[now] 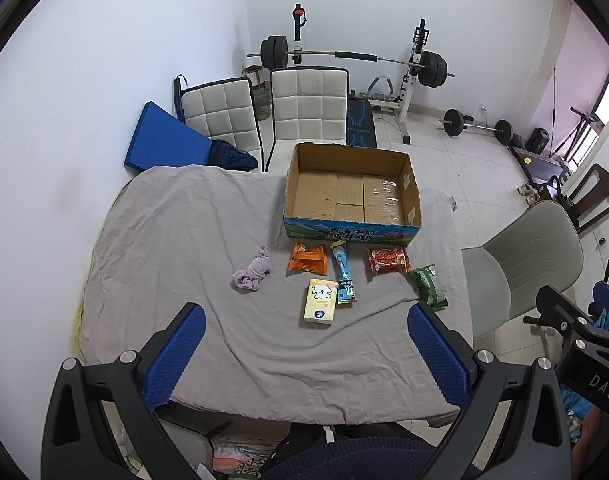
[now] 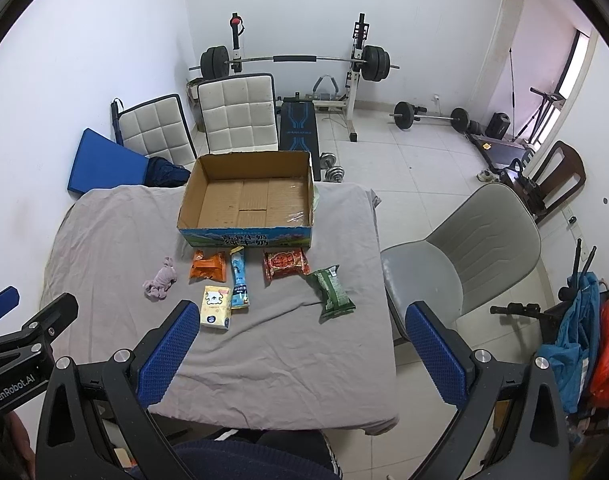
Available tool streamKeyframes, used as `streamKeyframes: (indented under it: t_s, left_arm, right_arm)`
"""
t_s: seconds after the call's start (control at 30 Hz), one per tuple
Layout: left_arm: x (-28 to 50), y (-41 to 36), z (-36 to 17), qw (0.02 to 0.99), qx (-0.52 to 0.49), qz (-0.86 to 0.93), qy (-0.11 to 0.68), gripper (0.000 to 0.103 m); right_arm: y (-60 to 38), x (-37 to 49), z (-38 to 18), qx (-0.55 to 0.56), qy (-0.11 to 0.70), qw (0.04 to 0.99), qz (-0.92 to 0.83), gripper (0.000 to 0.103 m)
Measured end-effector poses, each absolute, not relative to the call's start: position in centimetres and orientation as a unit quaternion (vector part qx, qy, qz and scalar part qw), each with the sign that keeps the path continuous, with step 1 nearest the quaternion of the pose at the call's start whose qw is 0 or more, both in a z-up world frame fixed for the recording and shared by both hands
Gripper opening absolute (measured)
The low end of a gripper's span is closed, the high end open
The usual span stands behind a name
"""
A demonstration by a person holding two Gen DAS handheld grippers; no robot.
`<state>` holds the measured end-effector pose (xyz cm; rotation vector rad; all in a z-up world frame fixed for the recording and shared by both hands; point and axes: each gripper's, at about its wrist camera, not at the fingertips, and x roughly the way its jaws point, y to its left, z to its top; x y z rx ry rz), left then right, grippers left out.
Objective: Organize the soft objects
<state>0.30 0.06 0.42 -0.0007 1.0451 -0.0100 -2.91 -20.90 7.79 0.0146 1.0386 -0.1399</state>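
Note:
An open, empty cardboard box sits at the far side of a table under a grey cloth. In front of it lie a crumpled pink cloth, an orange packet, a blue tube packet, a red packet, a green packet and a pale yellow tissue pack. My left gripper and right gripper are open and empty, above the near table edge.
A grey chair stands right of the table. Two white padded chairs and a blue mat are behind it. A barbell rack and weights stand by the far wall.

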Motion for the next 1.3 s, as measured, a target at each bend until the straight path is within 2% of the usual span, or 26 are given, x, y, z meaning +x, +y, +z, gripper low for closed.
streamKeyframes:
  t_s: [0.93, 1.1, 1.3]
  left_arm:
    - [-0.1, 0.5, 0.4, 0.868, 0.001, -0.007, 0.497, 0.103]
    - [1.5, 0.0, -1.0, 0.867, 0.003, -0.001, 0.498, 0.103]
    - [7.4, -0.8, -5.8, 0.853, 0.008, 0.013, 0.521, 0.103]
  right_arm:
    - [-21.0, -2.3, 7.1, 0.011, 0.504, 0.861, -0.060, 0.103]
    - [-22.9, 0.1, 4.7, 0.026, 0.525, 0.848, -0.062, 0.103]
    - [-27.6, 5.8, -1.9, 0.045, 0.577, 0.812, -0.079, 0.103]
